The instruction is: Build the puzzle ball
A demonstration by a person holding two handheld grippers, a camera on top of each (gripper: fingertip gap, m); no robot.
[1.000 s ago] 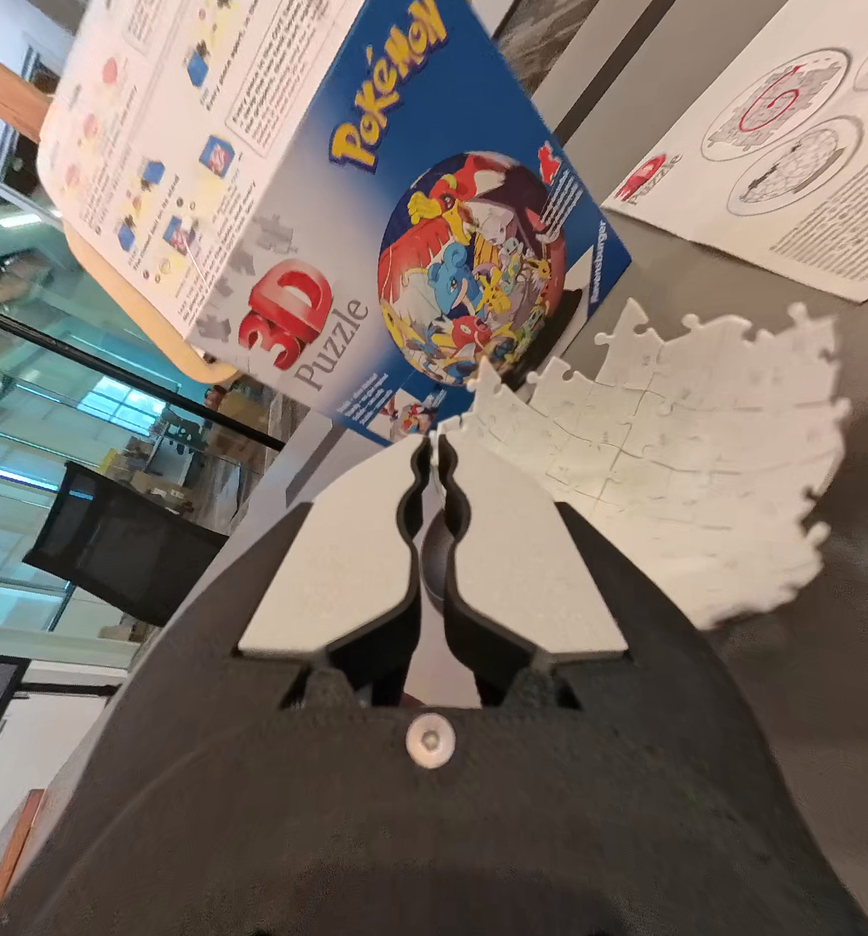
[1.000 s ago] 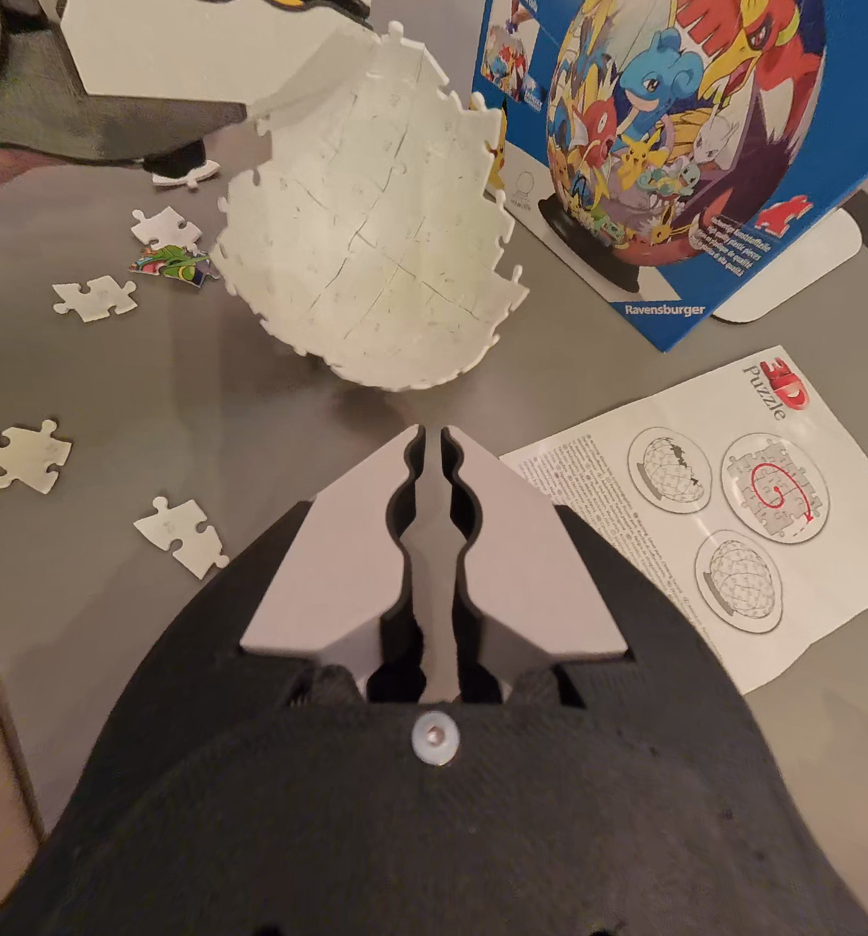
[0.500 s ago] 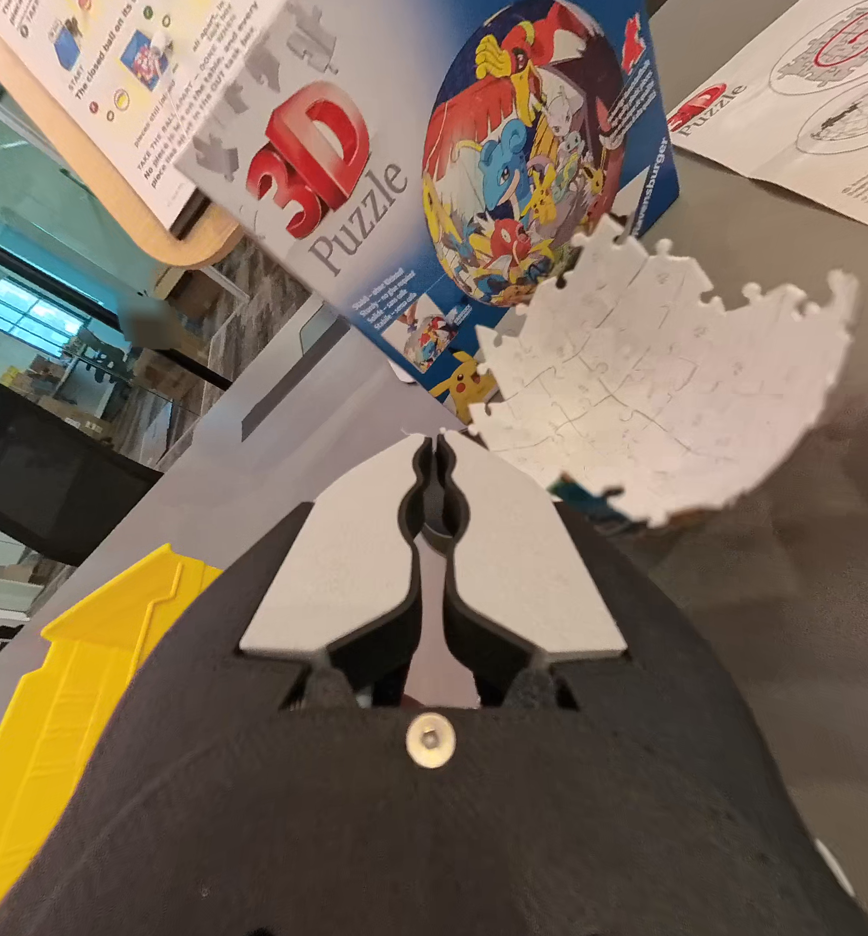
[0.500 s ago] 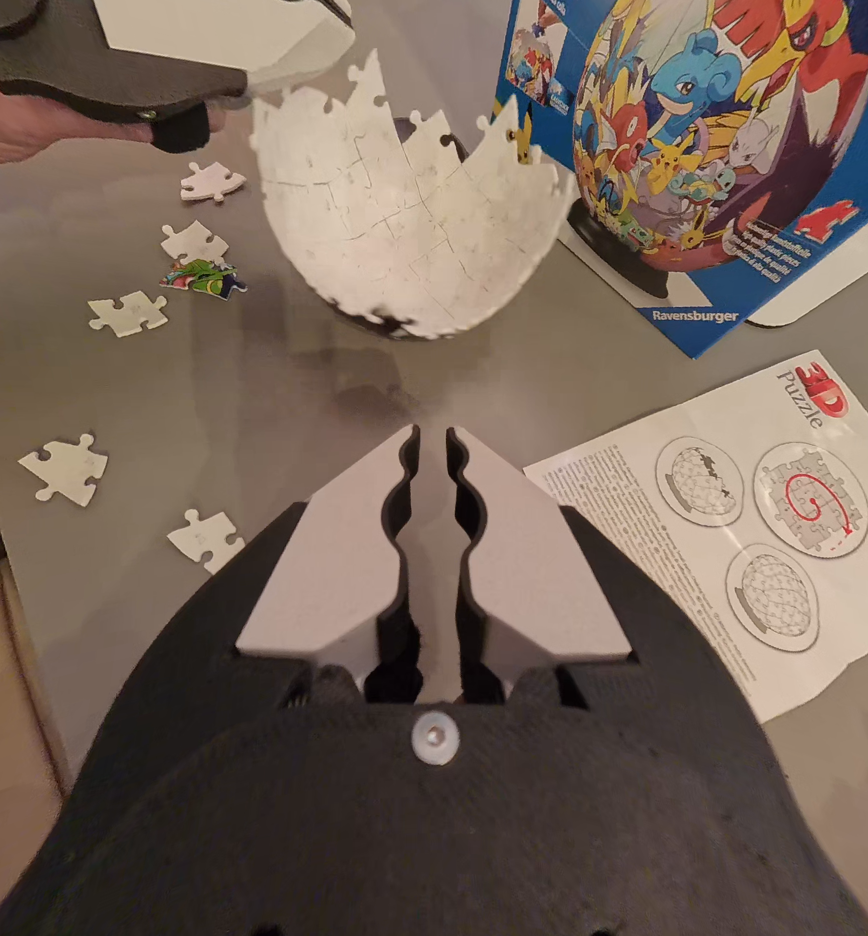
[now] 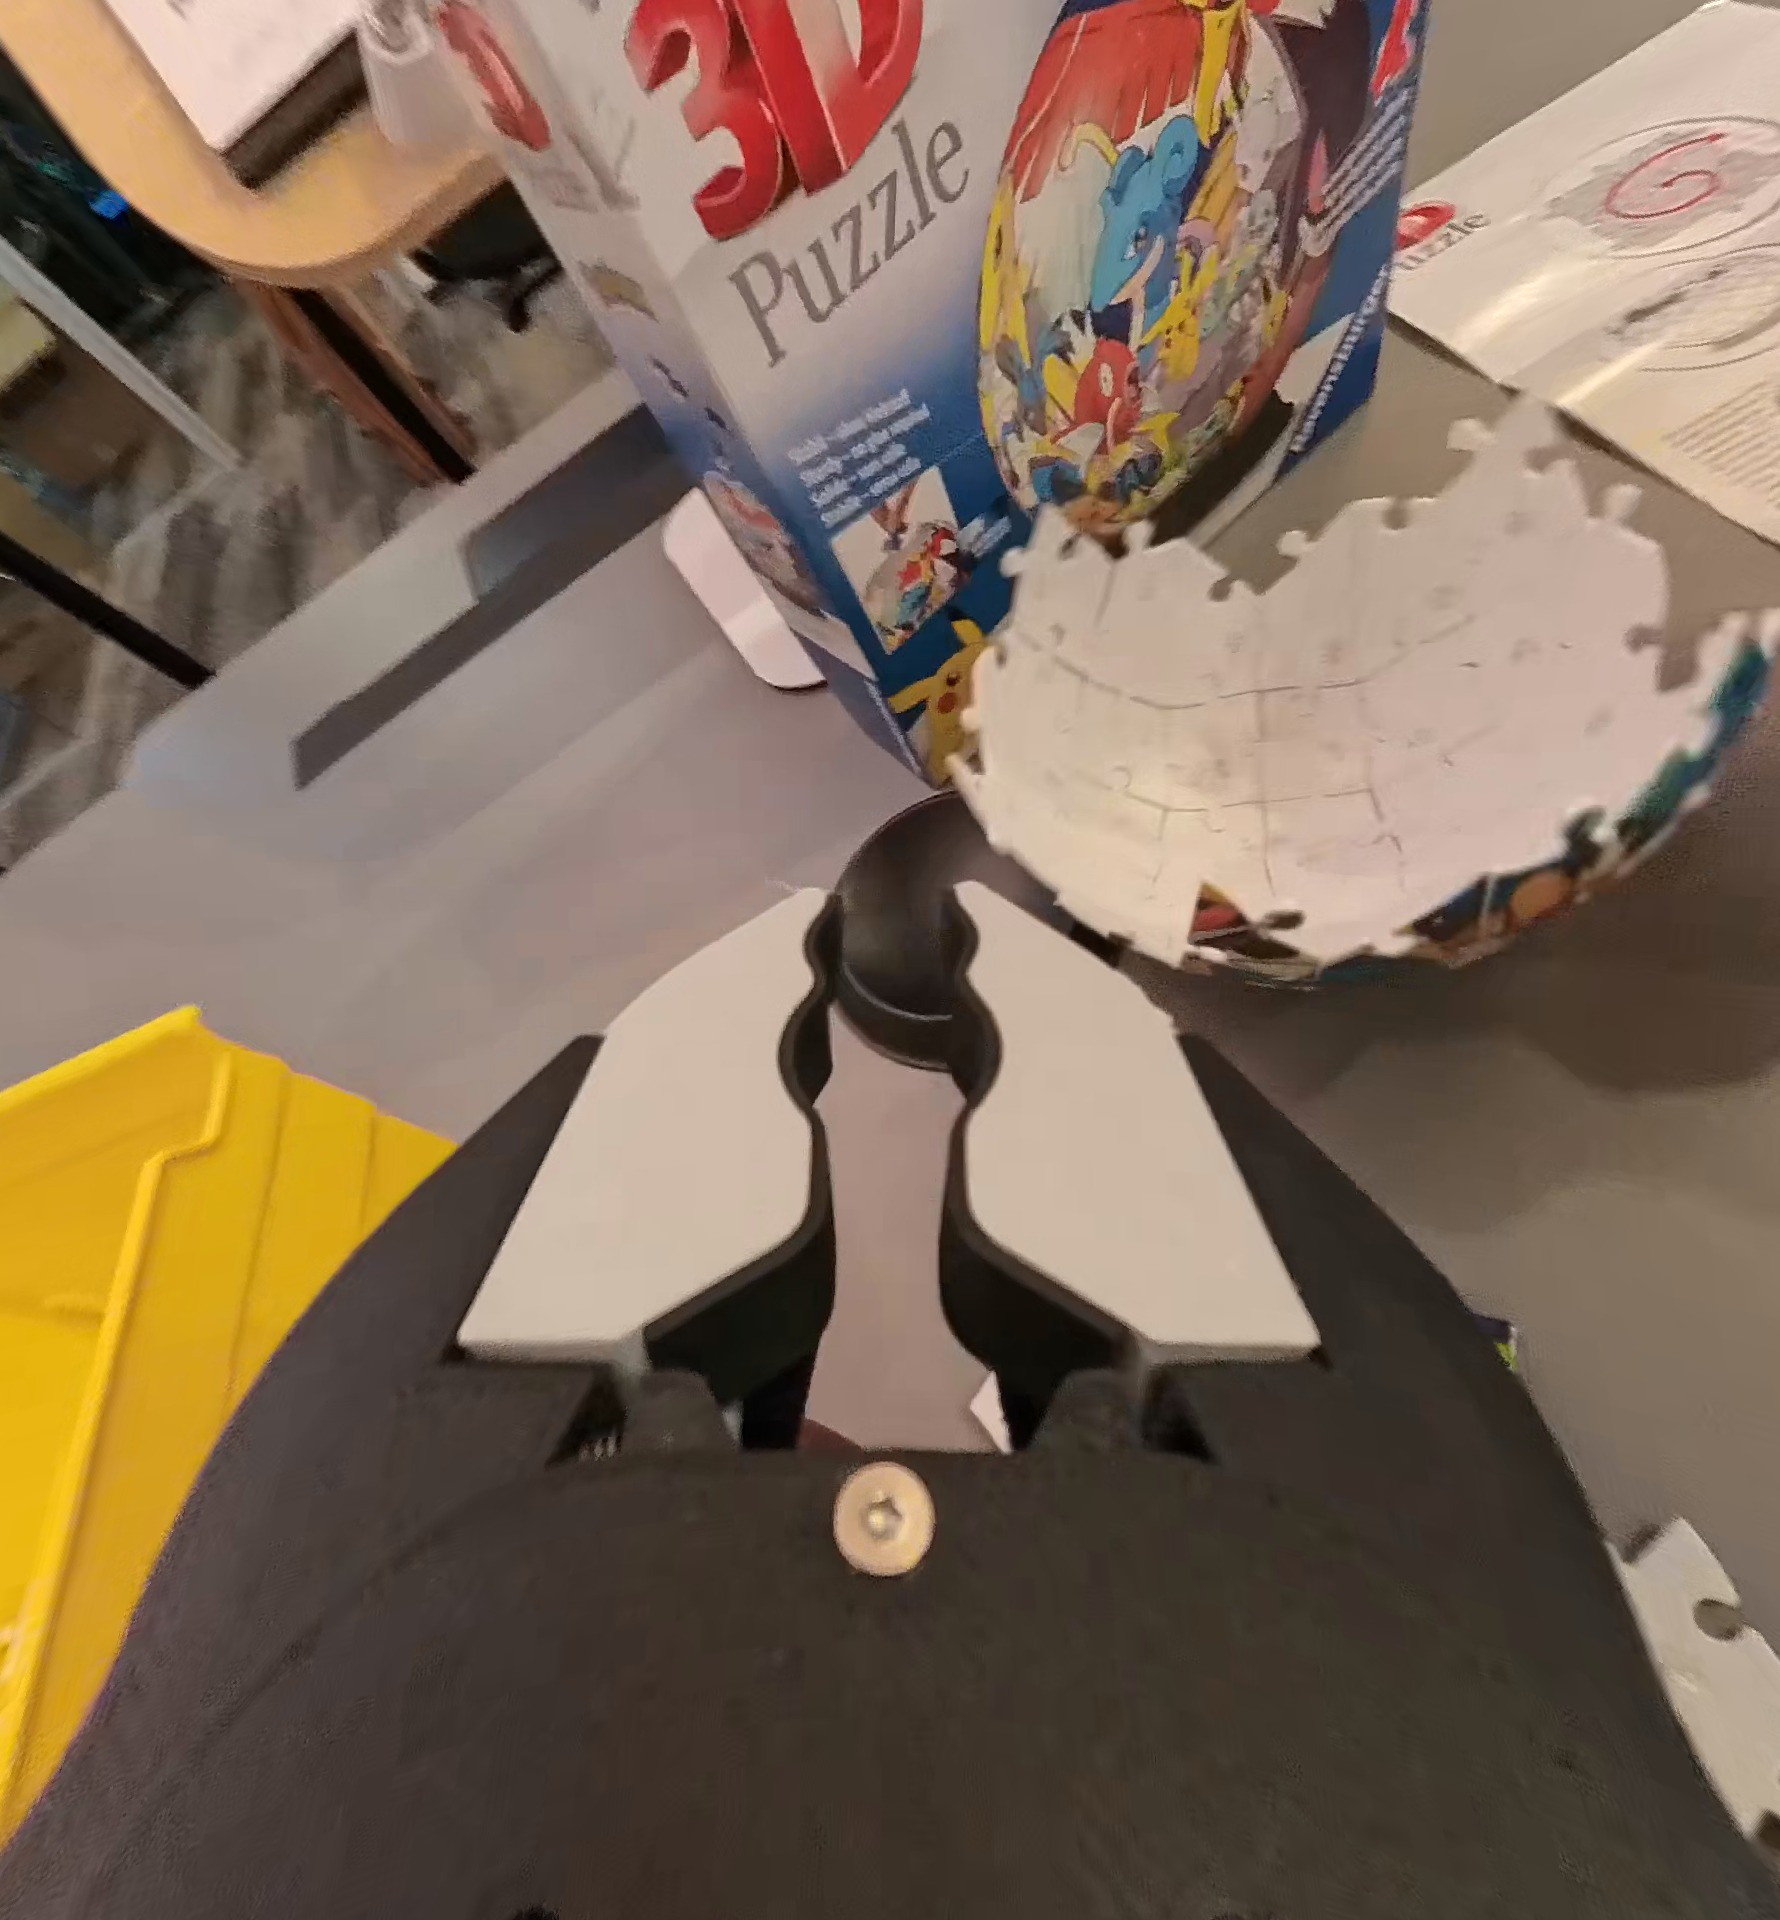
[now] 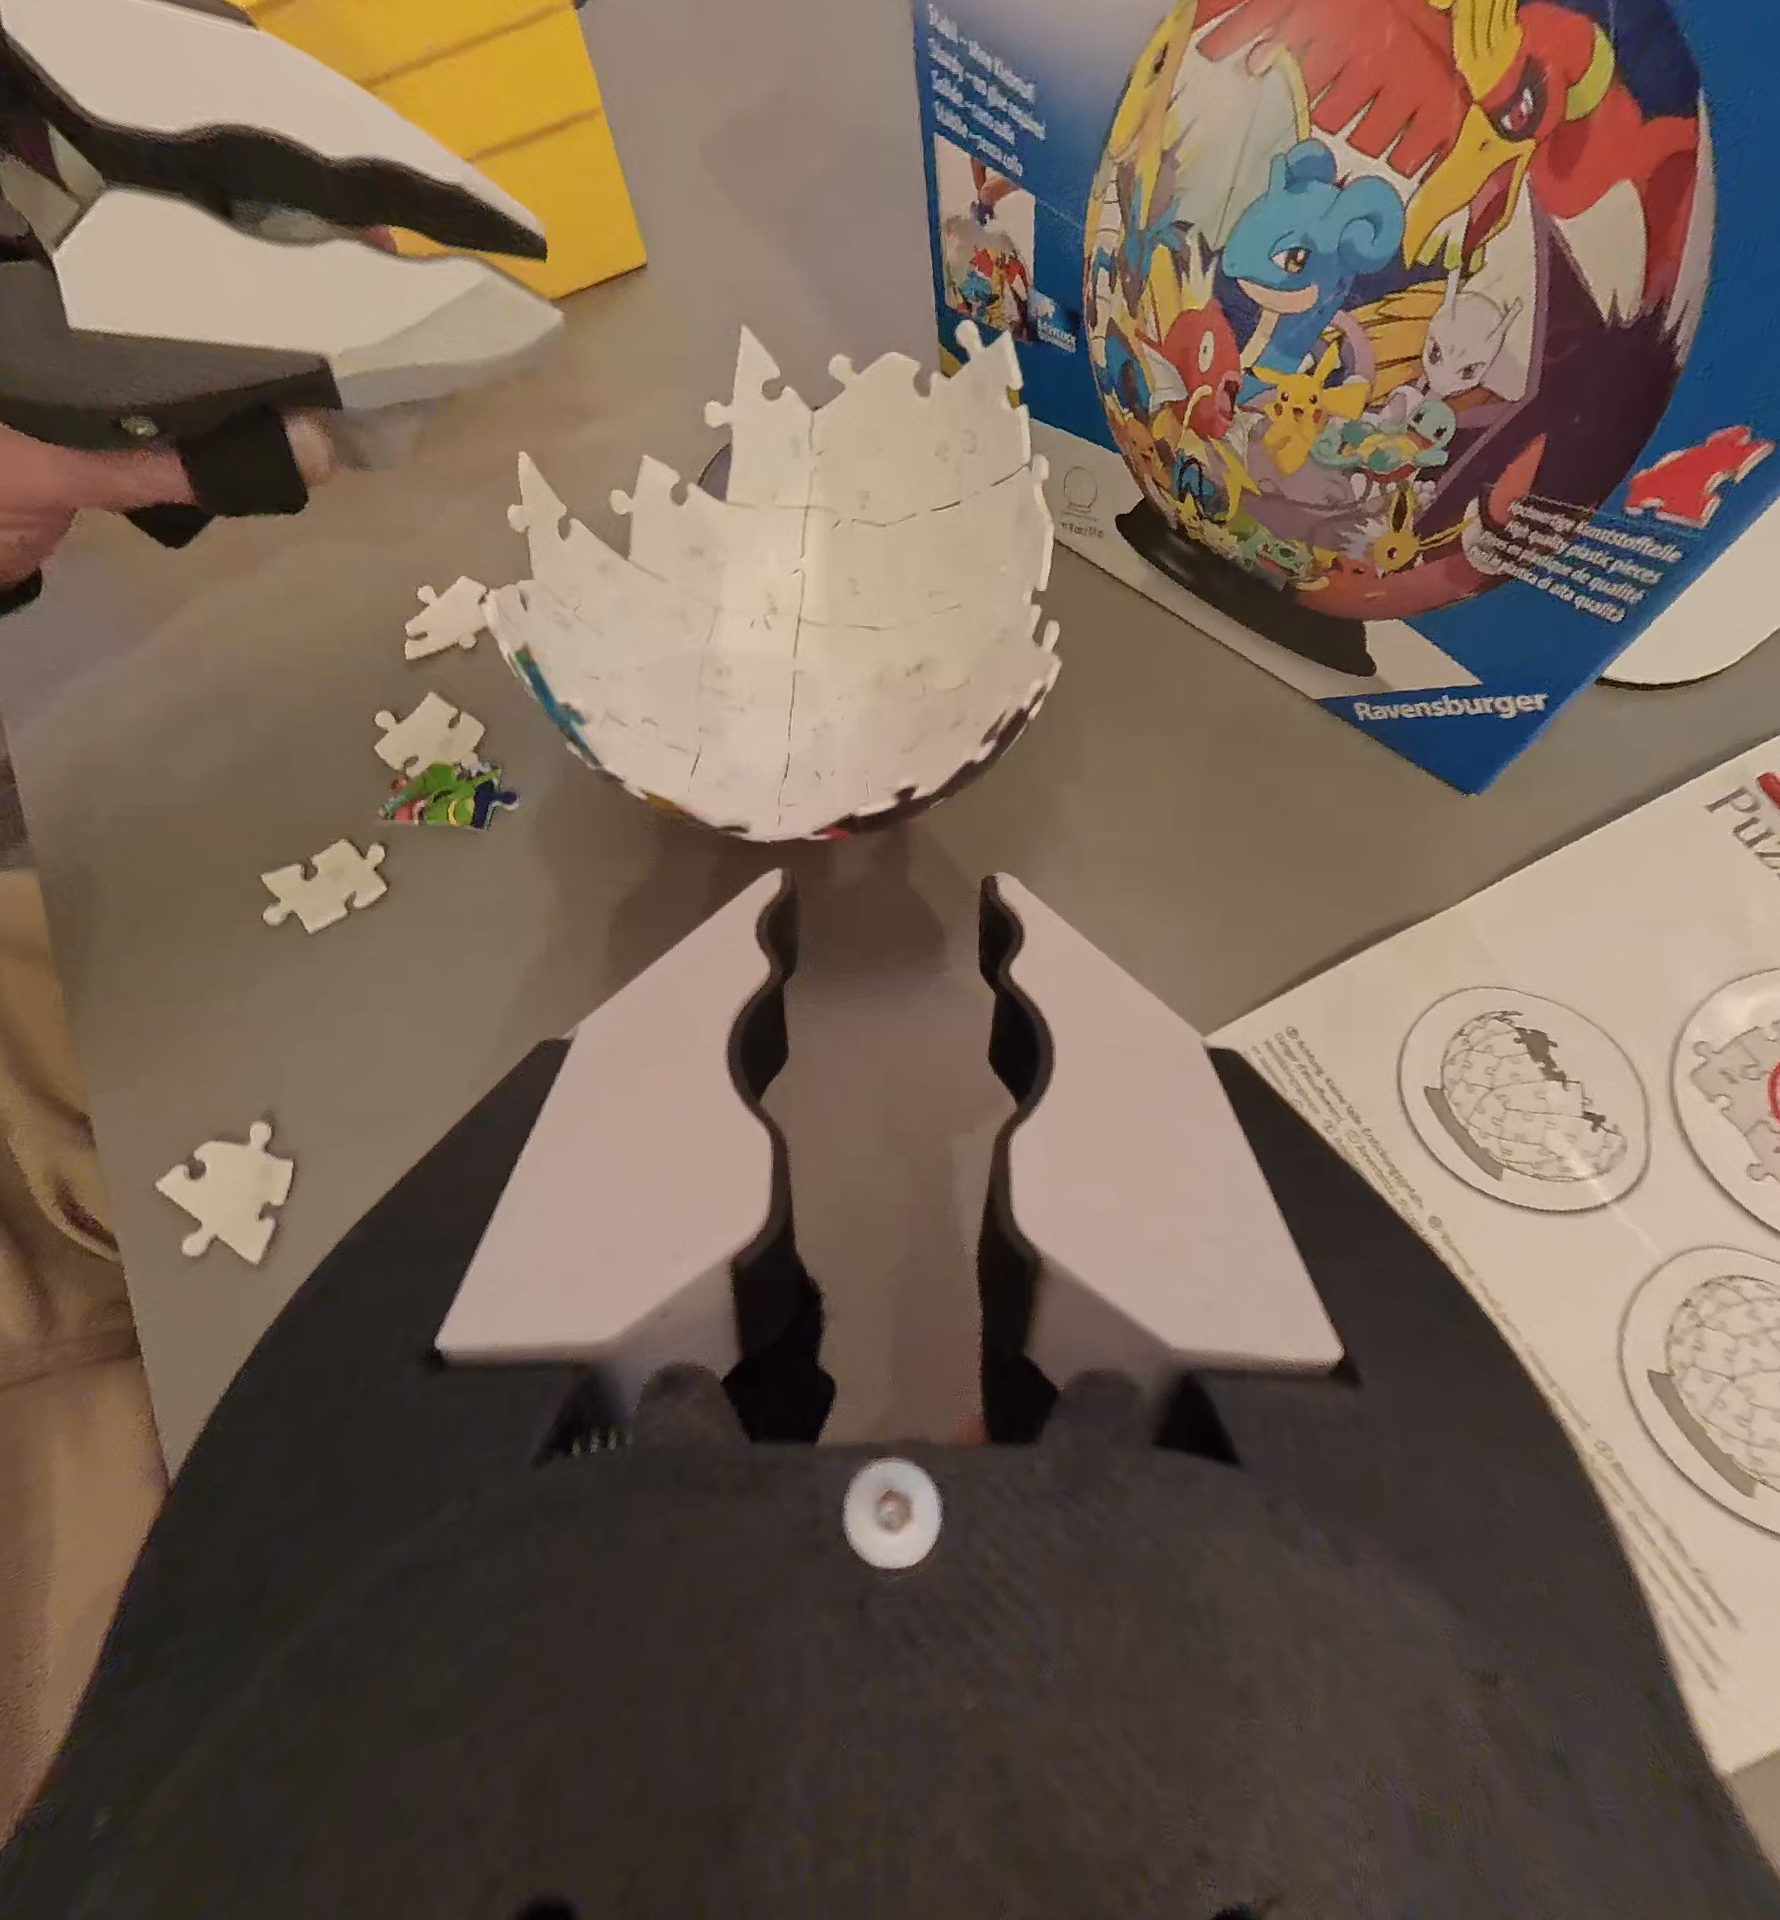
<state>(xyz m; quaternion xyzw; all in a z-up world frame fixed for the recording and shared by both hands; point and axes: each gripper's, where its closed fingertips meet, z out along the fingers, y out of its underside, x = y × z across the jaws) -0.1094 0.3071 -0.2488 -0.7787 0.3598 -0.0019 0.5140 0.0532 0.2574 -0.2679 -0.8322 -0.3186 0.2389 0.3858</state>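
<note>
Right claw gapes before half-built puzzle ball — left claw seemingly parted.

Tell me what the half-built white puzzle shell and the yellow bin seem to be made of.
Half-built white puzzle shell: probably rigid plastic, matte white inside; the curved pieces hold a bowl shape unsupported. Yellow bin: likely moulded plastic, smooth with slight sheen and ribbed walls.

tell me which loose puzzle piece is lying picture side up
The green one, beside the half-built ball. The other loose pieces around it show plain white backs.
</note>
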